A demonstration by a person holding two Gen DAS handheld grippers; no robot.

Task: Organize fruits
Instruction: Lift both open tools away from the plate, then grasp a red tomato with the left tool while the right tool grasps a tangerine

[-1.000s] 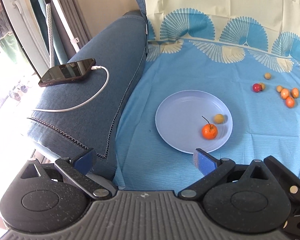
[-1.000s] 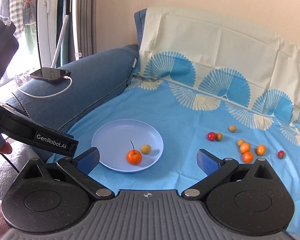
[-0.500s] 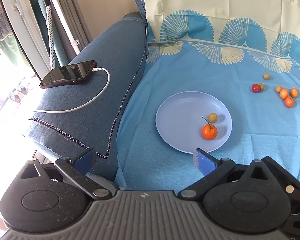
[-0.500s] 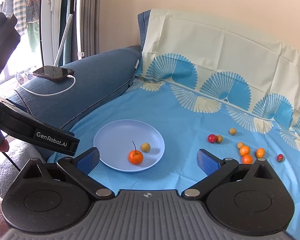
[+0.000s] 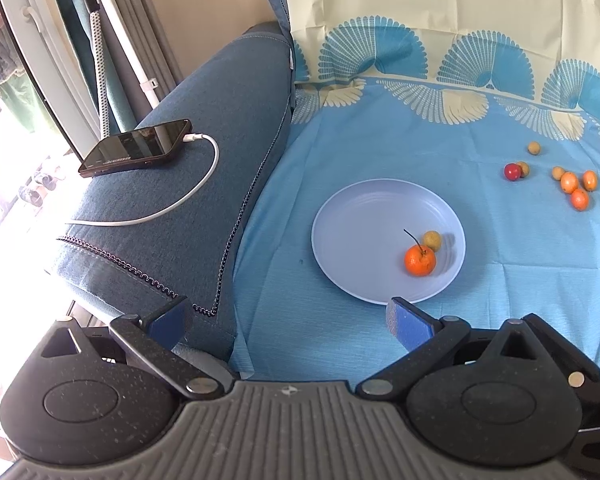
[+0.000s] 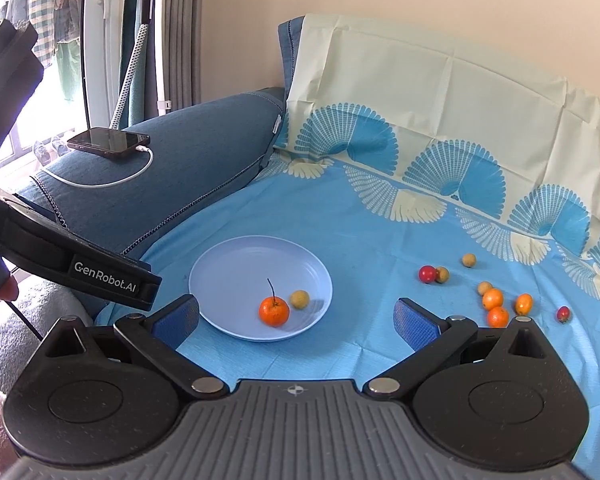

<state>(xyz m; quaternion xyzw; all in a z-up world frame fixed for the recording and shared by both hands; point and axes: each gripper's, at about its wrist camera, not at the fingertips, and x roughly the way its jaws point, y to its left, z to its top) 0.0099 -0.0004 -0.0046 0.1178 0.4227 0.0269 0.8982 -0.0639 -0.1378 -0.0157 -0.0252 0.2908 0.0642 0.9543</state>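
Left gripper (image 5: 286,316): jaws spread wide, holding nothing, hovering over the near edge of the blue cloth (image 5: 380,140) beside the sofa arm (image 5: 204,128).
Right gripper (image 6: 296,316): jaws spread wide, empty, poised just short of the plate (image 6: 236,264); the left unit's black body showed at the left edge of its view.
Plate: pale blue, flat on the cloth, well left of the loose fruit.
Orange (image 5: 419,260): stemmed, sat on the plate's right half.
Yellow fruit (image 5: 432,240): small, on the plate, touching or just behind the orange.
Loose fruit: scattered on the cloth to the right of the plate, apart from it.
Red pair: a red fruit (image 6: 427,273) touched a tan one (image 6: 442,274); another tan one (image 6: 469,259) lay just beyond.
Orange cluster (image 6: 494,300): several small orange fruits close together, with a second red fruit (image 6: 563,313) further right.
Phone (image 5: 136,147): lay on the sofa arm, white cable (image 5: 188,196) plugged in.
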